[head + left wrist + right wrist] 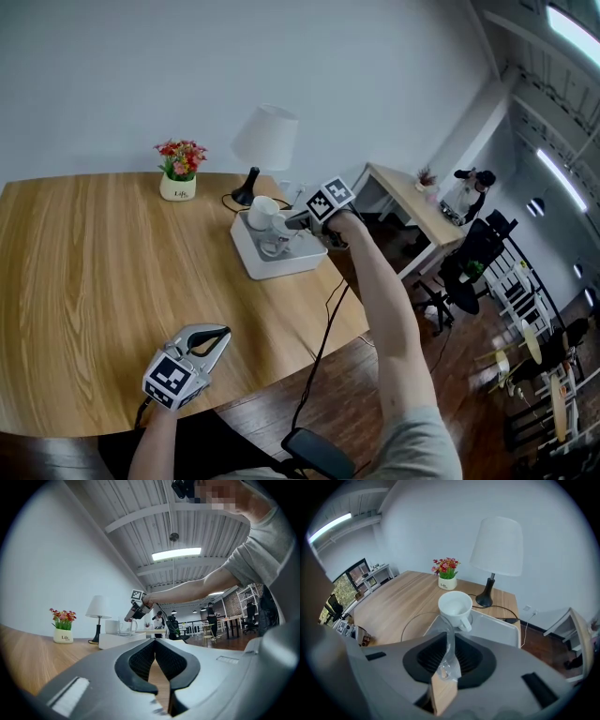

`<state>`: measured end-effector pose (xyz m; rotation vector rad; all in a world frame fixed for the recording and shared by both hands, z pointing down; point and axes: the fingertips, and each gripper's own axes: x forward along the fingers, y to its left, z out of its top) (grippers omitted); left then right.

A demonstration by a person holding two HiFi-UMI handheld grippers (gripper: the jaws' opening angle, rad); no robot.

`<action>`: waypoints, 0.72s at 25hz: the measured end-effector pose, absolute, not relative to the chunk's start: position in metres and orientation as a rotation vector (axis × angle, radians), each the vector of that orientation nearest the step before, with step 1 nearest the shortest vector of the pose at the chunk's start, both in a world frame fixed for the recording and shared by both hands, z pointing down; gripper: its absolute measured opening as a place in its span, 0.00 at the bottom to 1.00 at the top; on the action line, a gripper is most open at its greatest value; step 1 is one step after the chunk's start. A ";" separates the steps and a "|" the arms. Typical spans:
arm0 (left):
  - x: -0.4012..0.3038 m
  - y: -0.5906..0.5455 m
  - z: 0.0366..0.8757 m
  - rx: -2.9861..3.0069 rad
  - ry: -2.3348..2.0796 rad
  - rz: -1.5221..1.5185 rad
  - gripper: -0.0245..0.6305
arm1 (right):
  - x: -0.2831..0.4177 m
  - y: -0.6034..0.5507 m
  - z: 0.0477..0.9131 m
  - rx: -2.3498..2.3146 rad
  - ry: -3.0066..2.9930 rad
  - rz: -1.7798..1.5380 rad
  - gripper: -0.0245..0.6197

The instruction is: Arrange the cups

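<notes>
A white cup [262,212] [455,605] stands in the white tray [251,266] [499,626] near the table's far right edge. Beside it in the tray sits a clear glass cup [275,247] [449,637]. My right gripper [290,225] [448,645] slants down over the tray, its jaws slightly apart with the glass cup's thin wall running up between them. Near the table's front edge, my left gripper [222,334] [154,641] lies level, shut and empty, pointing toward the tray [117,640].
A white lamp [263,141] [496,545] with a black cord stands behind the tray. A small pot of red flowers [179,172] [447,573] sits to its left. Beyond the table's right edge are a desk [412,202], chairs and a cable hanging down.
</notes>
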<state>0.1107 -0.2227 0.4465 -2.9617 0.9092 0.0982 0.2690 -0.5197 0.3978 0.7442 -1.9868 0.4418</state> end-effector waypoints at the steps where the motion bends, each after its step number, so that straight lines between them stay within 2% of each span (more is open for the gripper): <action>1: 0.110 -0.223 0.447 -2.962 0.912 0.095 0.05 | 0.269 -0.519 0.397 0.745 -1.995 0.444 0.15; 18: 0.110 -0.223 0.448 -2.960 0.916 0.092 0.05 | 0.283 -0.508 0.365 0.792 -2.048 0.396 0.14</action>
